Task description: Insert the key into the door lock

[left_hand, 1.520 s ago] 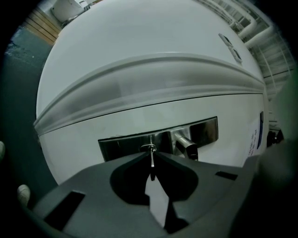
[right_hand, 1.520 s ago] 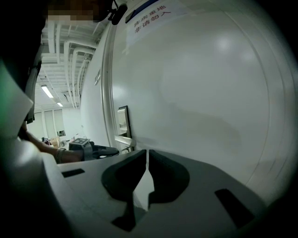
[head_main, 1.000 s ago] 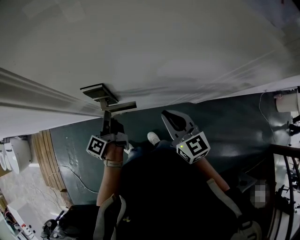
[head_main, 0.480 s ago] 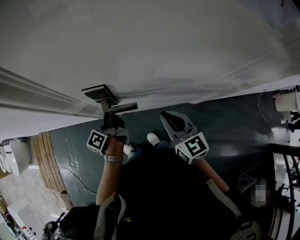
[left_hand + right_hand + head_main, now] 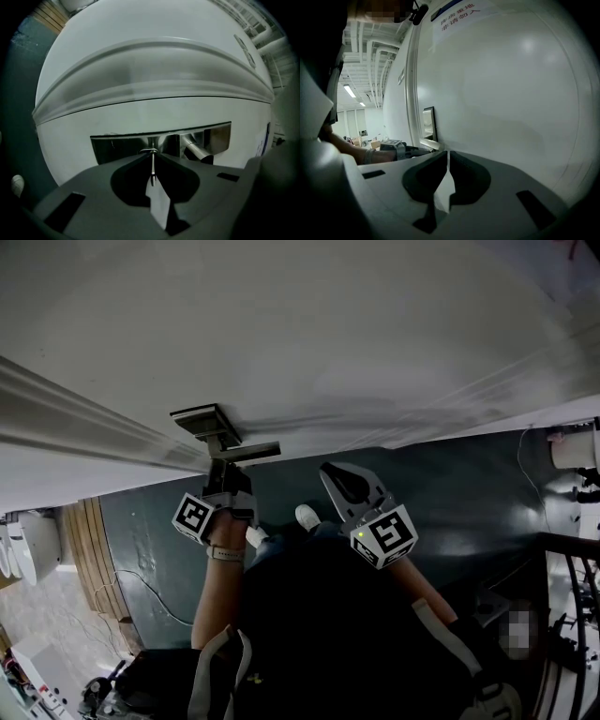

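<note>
My left gripper (image 5: 152, 158) is shut on a thin metal key (image 5: 152, 166), held edge-on between the jaw tips. The key's front end touches the small round keyhole (image 5: 149, 151) in the steel lock plate (image 5: 117, 146); how deep it sits cannot be told. The lever handle (image 5: 197, 151) juts out just right of it. In the head view the left gripper (image 5: 223, 479) is pressed up under the lock plate (image 5: 202, 420) and handle (image 5: 248, 453) on the white door (image 5: 356, 343). My right gripper (image 5: 339, 480) hangs shut and empty to the right, off the door.
The door's raised moulding (image 5: 75, 413) runs along the left. A dark green floor (image 5: 450, 493) lies below, with a cable (image 5: 141, 582) on it, wooden slats (image 5: 89, 549) at the left and a white shoe (image 5: 307, 516). The right gripper view shows the door (image 5: 511, 93) and a printed notice (image 5: 459, 14).
The left gripper has moved up a little toward the lock plate with the key. The right gripper has stayed almost still.
</note>
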### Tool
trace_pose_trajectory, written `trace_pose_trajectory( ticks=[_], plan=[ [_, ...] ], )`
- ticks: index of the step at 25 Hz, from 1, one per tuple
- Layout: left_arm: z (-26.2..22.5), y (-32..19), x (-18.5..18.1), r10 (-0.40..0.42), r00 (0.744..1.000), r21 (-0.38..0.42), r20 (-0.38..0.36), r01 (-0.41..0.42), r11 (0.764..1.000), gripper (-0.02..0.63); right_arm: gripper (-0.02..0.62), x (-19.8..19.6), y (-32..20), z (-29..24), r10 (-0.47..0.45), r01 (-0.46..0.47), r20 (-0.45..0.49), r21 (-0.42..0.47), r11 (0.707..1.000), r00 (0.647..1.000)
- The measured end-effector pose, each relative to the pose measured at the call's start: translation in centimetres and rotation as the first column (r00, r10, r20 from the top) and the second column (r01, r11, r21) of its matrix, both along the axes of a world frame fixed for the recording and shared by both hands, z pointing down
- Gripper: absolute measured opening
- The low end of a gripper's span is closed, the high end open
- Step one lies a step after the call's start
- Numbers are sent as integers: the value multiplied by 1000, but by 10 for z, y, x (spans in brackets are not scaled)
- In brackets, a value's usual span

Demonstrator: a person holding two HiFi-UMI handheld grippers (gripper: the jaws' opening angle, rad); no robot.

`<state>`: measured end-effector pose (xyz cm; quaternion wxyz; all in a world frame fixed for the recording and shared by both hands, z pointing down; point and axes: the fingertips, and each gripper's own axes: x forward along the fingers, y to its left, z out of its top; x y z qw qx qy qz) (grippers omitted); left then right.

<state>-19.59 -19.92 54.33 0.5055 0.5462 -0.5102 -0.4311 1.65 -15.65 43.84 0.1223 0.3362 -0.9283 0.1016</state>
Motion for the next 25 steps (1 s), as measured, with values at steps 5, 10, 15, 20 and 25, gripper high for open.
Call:
trace_pose_trajectory(
  ticks=[5,10,15,20,25],
  plan=[
    [-1,5,0,18,1000,-9,1,-18,1000,29,29,-5,3,-1,-24,24,-3,-3,1000,1000],
    [-3,14,0,33,999,-5,-13,-33,999,29,29,-15,5,1,-66,66,2,-6,998,998],
    [-1,29,-1,23,999,-8,-34,-23,1000,29,29,-32,9,1,-126,126,10,-7,992,992],
    [-4,49,-9,30,999,-24,20,-30,999,23,29,-52,14,3,-192,192,22,-4,981,981],
    [-17,75,-28,14,993,-11,119,-13,1000,9,29,-74,22,3,-271,271,27,-1,962,962]
  ],
)
